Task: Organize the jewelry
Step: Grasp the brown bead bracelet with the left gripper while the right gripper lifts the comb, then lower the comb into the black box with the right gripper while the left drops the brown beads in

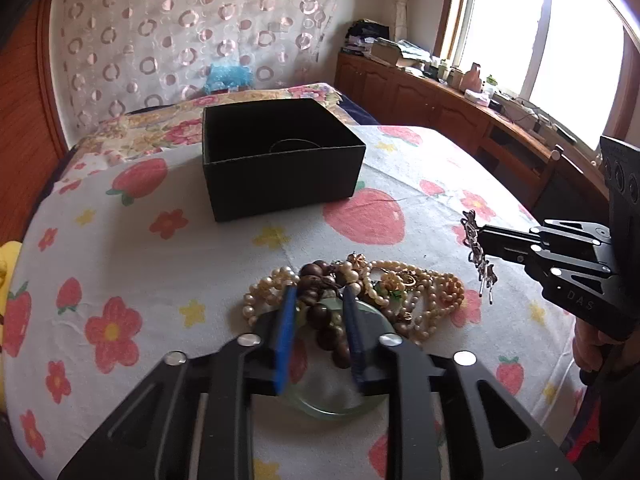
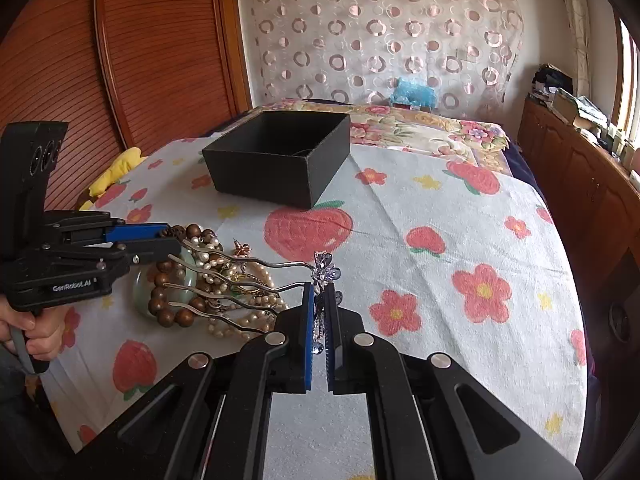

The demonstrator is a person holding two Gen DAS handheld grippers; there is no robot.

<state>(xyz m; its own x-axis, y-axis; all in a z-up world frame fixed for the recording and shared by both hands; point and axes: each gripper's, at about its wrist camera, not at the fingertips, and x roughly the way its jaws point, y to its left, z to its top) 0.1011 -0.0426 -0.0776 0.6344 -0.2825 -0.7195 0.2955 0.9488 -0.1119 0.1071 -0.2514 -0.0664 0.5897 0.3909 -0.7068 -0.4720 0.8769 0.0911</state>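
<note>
My left gripper [image 1: 318,300] is clamped on the brown bead bracelet [image 1: 326,326], loose and sagging between my pads. My right gripper [image 2: 319,300] pinches the stiff, light hair comb [image 2: 256,280] by its jewelled head; prongs look snag-prone. The black box [image 1: 280,156] sits ahead.

Black hand-held gripper [image 2: 319,300] (blue pads)
</note>
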